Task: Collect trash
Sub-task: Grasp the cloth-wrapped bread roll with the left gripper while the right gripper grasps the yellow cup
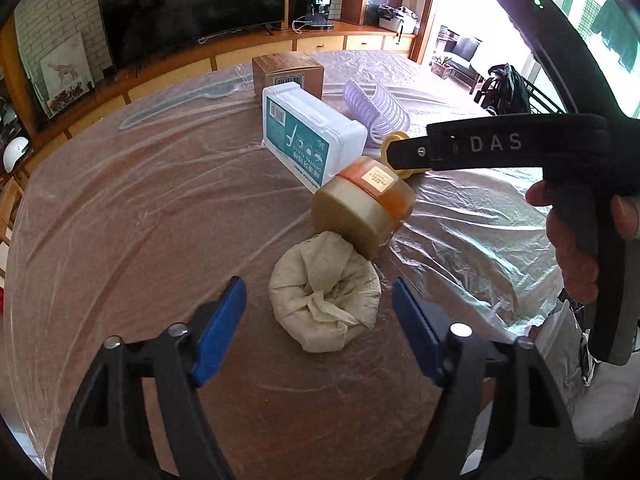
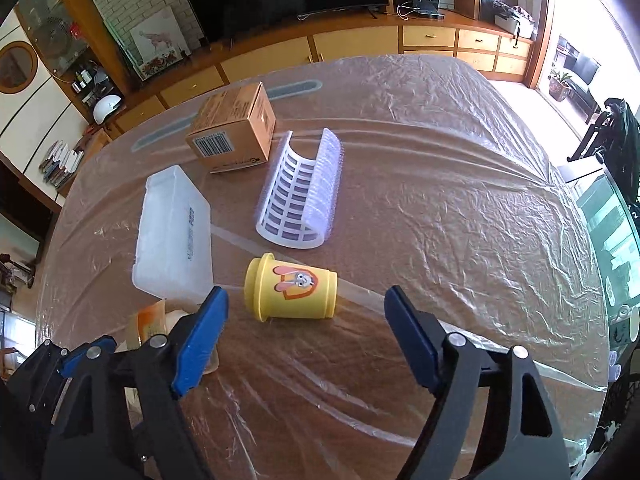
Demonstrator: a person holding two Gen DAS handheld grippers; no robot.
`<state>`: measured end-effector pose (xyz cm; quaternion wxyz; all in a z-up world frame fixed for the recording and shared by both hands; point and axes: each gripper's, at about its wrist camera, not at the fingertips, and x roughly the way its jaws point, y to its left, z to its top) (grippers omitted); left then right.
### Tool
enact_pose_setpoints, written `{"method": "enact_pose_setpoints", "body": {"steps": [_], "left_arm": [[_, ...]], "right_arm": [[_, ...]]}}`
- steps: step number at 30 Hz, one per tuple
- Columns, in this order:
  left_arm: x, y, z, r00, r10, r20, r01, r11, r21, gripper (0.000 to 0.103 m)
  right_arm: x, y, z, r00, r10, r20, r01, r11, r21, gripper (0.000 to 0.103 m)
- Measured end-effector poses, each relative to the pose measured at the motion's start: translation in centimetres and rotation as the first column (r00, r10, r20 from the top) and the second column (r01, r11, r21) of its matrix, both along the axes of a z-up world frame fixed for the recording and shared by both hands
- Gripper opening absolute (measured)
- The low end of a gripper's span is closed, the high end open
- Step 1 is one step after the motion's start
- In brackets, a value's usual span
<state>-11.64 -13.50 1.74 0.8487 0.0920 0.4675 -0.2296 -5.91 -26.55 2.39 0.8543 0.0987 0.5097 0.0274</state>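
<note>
In the left wrist view a crumpled beige paper wad [image 1: 324,296] lies on the plastic-covered table. My left gripper [image 1: 318,286] is open and straddles the wad, with a gap between each blue pad and the paper. In the right wrist view a yellow cup [image 2: 294,292] with a rabbit picture lies on its side. My right gripper [image 2: 307,292] is open around the cup, its pads clear of both ends. From the left wrist view, the right gripper's black body [image 1: 520,148] and the hand [image 1: 576,248] holding it are at the right.
An amber jar with a gold lid [image 1: 364,208] lies tipped just behind the wad. Behind it stand a white and teal box [image 1: 308,136], a cardboard box [image 2: 236,132] and a lilac plastic basket piece [image 2: 304,196]. The table edge [image 2: 600,320] runs along the right.
</note>
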Motion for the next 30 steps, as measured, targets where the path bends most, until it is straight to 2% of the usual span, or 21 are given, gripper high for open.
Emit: {"method": "enact_pose_setpoints", "body": {"steps": [4, 10, 15, 23, 30], "left_arm": [[0.1, -0.4, -0.5, 1.0, -0.019, -0.012, 0.019, 1.0, 0.005, 0.058], [0.0, -1.0, -0.7, 1.0, -0.029, 0.005, 0.029, 0.999, 0.027, 0.053], [0.0, -1.0, -0.5, 0.999, -0.033, 0.02, 0.032, 0.999, 0.034, 0.052], [-0.8, -0.1, 0.7, 0.999, -0.026, 0.046, 0.024, 0.999, 0.027, 0.052], [-0.9, 1.7, 1.1, 0.999, 0.021, 0.04, -0.021, 1.0, 0.006, 0.052]], "right_arm": [[0.2, 0.4, -0.3, 1.0, -0.004, -0.005, 0.004, 1.0, 0.006, 0.072], [0.4, 0.8, -0.6, 1.0, -0.019, -0.012, 0.019, 1.0, 0.014, 0.066], [0.6, 0.9, -0.8, 0.999, -0.036, -0.008, 0.036, 0.999, 0.033, 0.044], [-0.2, -1.0, -0.7, 0.999, -0.046, -0.004, 0.046, 0.994, 0.103, 0.043], [-1.1, -1.6, 0.0, 0.999, -0.043, 0.003, 0.042, 0.991, 0.127, 0.043]]}}
